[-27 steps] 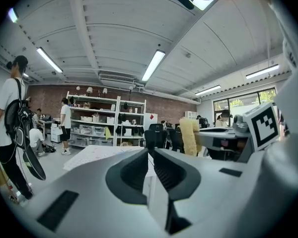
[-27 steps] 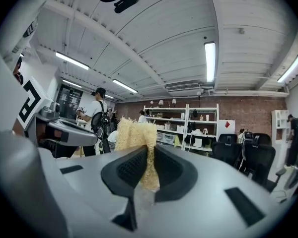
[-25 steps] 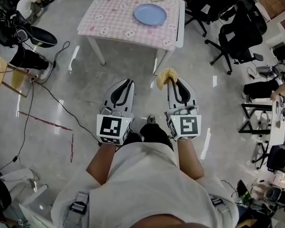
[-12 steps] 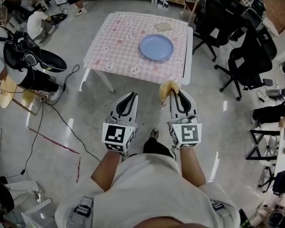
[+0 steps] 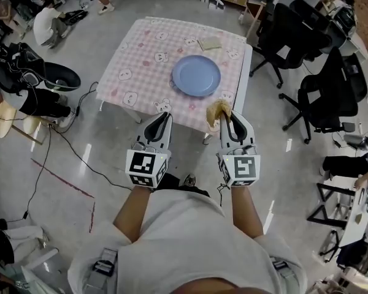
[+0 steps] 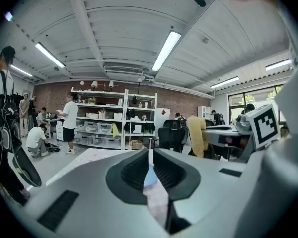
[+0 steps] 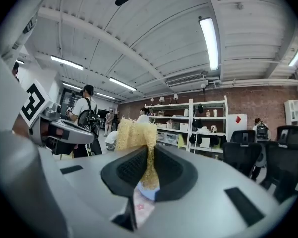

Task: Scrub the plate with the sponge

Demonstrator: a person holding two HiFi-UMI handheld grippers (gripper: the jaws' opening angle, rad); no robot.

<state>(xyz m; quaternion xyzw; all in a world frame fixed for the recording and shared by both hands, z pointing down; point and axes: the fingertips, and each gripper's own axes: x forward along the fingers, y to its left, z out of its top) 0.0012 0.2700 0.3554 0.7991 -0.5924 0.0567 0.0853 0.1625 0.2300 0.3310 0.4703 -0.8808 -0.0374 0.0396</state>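
With the right gripper (image 5: 226, 116) pinching just a fold of sponge (image 5: 216, 109) in its jaws and the left gripper's (image 5: 159, 119) jaws closed empty, scrubbing could skid the unheld plate (image 5: 196, 75) across the bench (image 5: 135, 66).

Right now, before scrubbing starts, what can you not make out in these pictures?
- Head view: the plate is too small to tell whether it is dirty.
- Head view: a flat tan thing on the table is too small to identify.
- Right gripper view: the right gripper hides the lower part of the sponge and most of the plate.
- Left gripper view: the shut left gripper leaves only a sliver of plate.
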